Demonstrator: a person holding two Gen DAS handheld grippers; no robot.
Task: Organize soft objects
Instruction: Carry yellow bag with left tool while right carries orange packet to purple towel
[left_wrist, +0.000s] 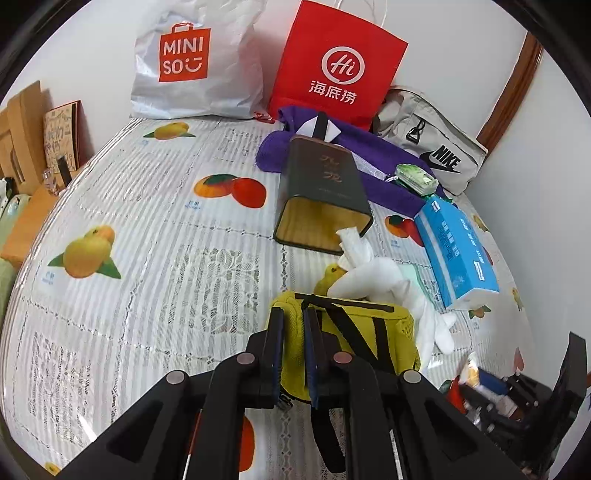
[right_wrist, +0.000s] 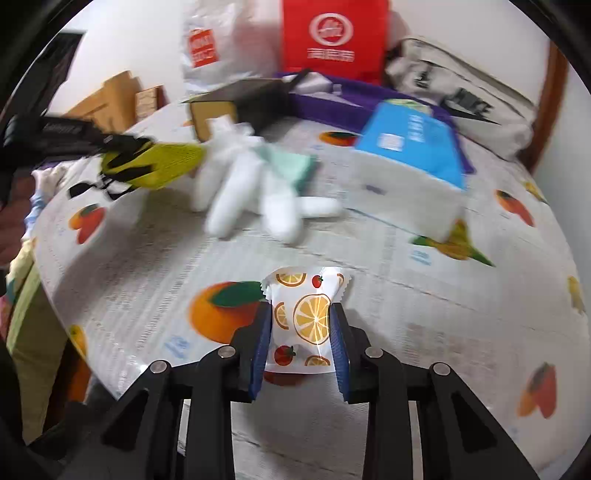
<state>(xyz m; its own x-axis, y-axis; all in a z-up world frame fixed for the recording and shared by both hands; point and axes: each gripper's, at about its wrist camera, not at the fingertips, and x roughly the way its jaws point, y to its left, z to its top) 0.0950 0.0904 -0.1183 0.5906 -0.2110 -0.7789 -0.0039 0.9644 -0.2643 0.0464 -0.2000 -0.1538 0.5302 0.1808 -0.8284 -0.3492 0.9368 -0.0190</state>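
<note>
The right tongs (right_wrist: 301, 325) pinch a small packet printed with orange slices (right_wrist: 303, 317) just above the fruit-patterned table (right_wrist: 424, 314). Beyond lie a white glove (right_wrist: 251, 192) and a blue tissue box (right_wrist: 413, 155)

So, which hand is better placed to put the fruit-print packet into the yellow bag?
Right. The right gripper already pinches the packet; the left gripper is shut on the yellow bag.

Soft items lay scattered on the fruit-print tablecloth (left_wrist: 147, 229).
A yellow mesh pouch (left_wrist: 369, 332) sat near the table's front edge beside a white glove (left_wrist: 388, 284); a citrus-print packet (right_wrist: 306, 317) stood upright.
</note>
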